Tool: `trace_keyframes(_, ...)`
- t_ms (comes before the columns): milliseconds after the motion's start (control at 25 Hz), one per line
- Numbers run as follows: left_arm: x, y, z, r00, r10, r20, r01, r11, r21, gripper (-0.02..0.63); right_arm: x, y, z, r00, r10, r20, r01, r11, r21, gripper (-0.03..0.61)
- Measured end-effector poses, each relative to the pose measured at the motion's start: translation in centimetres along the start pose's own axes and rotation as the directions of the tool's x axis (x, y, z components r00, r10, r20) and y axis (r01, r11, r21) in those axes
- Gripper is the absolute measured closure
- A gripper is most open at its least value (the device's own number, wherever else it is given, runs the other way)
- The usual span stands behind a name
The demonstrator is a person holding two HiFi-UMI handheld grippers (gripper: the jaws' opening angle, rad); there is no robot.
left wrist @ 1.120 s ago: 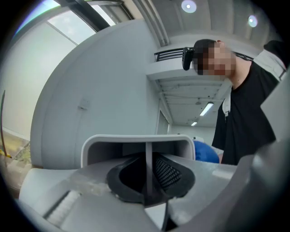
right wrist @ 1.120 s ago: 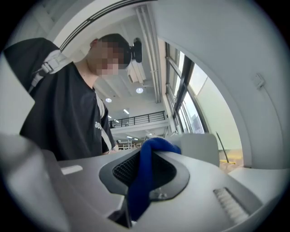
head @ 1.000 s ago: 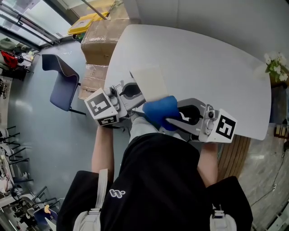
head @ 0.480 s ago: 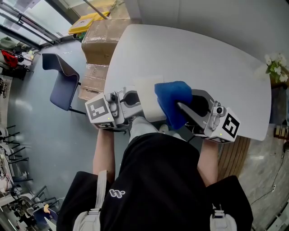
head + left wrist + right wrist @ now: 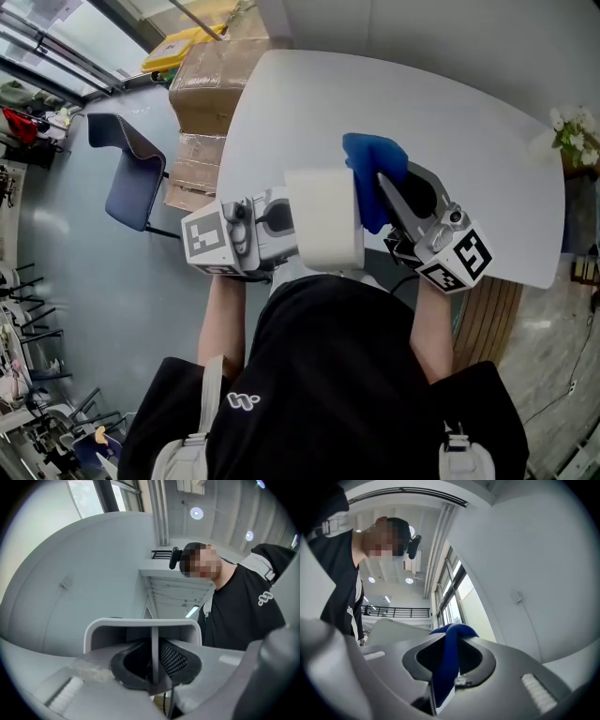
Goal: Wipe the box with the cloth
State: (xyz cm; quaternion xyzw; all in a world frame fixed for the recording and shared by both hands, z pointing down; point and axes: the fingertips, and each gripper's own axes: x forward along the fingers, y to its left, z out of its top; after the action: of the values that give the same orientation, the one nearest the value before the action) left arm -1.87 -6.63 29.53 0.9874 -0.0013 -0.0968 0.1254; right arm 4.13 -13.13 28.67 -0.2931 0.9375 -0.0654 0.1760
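Left gripper (image 5: 281,218) clamps box (image 5: 324,230), right gripper (image 5: 387,190) pinches cloth (image 5: 369,161) beside it (chair (image 5: 127,175) nearby).

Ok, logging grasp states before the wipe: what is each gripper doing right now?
Left gripper: jaws shut on a wall of the box.
Right gripper: jaws shut on the blue cloth.

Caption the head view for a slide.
Left gripper holds a white box; right gripper holds a blue cloth beside it.

Pale box (image 5: 323,220) clamped by thin wall, held aloft; blue cloth (image 5: 375,173) bunched, pinched, touching box's far right corner
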Motion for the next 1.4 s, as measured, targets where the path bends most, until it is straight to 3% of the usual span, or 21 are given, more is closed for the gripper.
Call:
trace_keyframes(200, -1.1, 1.0, 1.9, 0.996, 0.049, 0.073, -0.051, 0.999, 0.016, 0.56, -0.3, -0.3, -1.9, 0.996, -0.029, -0.087, 0.027, 0.999, -0.029, 0.522)
trace_keyframes(400, -2.2, 3.9, 2.5, 0.981, 0.183, 0.07, -0.187, 0.982, 0.04, 0.56, -0.2, 1.6, -2.9, 0.989, 0.068, -0.132, -0.07, 0.997, -0.014, 0.523)
trace_keyframes(600, -3.5, 6.2, 0.6, 0.953, 0.302, -0.001, -0.301, 0.953, 0.034, 0.56, -0.2, 4.7, -3.2, 0.963, 0.223, -0.154, -0.224, 0.974, 0.008, 0.523)
trace_keyframes(920, -4.7, 8.1, -1.8, 0.911, 0.404, -0.088, -0.403, 0.915, 0.031, 0.56, -0.8, 6.0, -1.5, 0.943, 0.327, -0.065, -0.321, 0.943, 0.086, 0.523)
trace_keyframes(1080, -4.8, 8.4, -3.6, 0.877, 0.443, -0.185, -0.434, 0.896, 0.092, 0.56, -1.3, 4.8, -0.2, 0.964, 0.264, 0.014, -0.264, 0.96, 0.093, 0.522)
trace_keyframes(1240, -4.7, 8.6, -5.8, 0.831, 0.461, -0.311, -0.428, 0.887, 0.172, 0.56, -1.6, 2.2, -0.1, 0.993, 0.118, 0.014, -0.119, 0.991, 0.066, 0.523)
trace_keyframes(1400, -4.4, 8.6, -7.7, 0.789, 0.466, -0.4, -0.412, 0.885, 0.218, 0.56, -2.1, -0.1, -0.9, 1.0, -0.023, -0.01, 0.023, 0.998, 0.051, 0.522)
